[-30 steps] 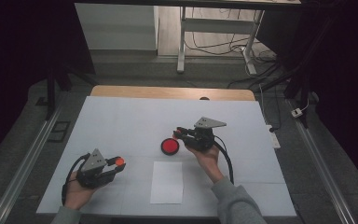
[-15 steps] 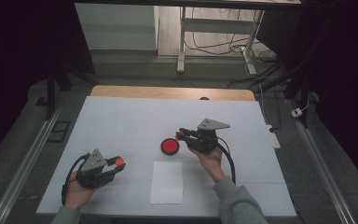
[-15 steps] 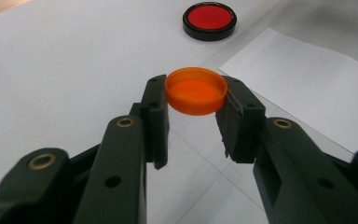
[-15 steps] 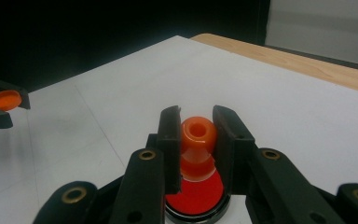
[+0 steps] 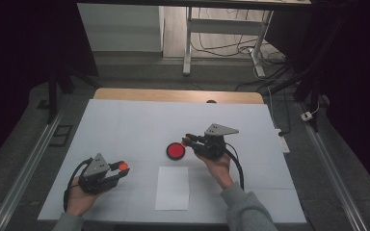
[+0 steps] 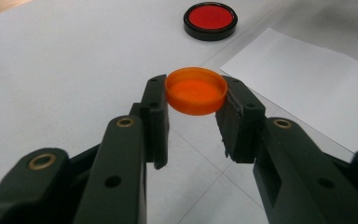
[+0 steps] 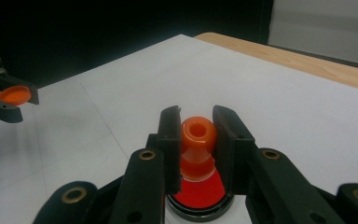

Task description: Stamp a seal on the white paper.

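My left gripper (image 6: pixel 196 116) pinches an orange cap (image 6: pixel 196 90) by its rim, above the counter (image 5: pixel 125 125). My right gripper (image 7: pixel 196 140) clamps a small orange bottle (image 7: pixel 197 135) over the red dish (image 5: pixel 176 150). The cap's shallow rim could slip and drop; tilting the open bottle might spill onto the white paper (image 5: pixel 172 187).

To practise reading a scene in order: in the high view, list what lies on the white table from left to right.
Left tool gripping an orange cap → white paper sheet → red disc in a black rim → right tool.
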